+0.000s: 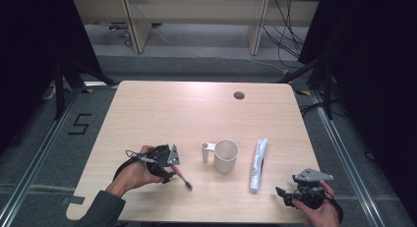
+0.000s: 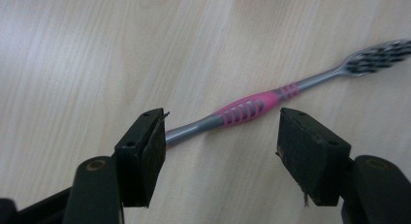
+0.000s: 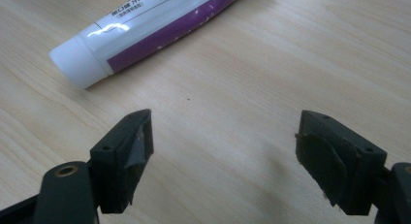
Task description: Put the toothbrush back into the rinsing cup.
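On my left, the left gripper (image 1: 173, 172) stands open over the toothbrush (image 2: 252, 107), pads not touching its pink-and-grey handle; up close I see the bristles. It lies left of the cup (image 1: 225, 156). The toothpaste (image 1: 258, 164) has print too small to read. My right gripper (image 1: 281, 193) is open, just short of the cap.
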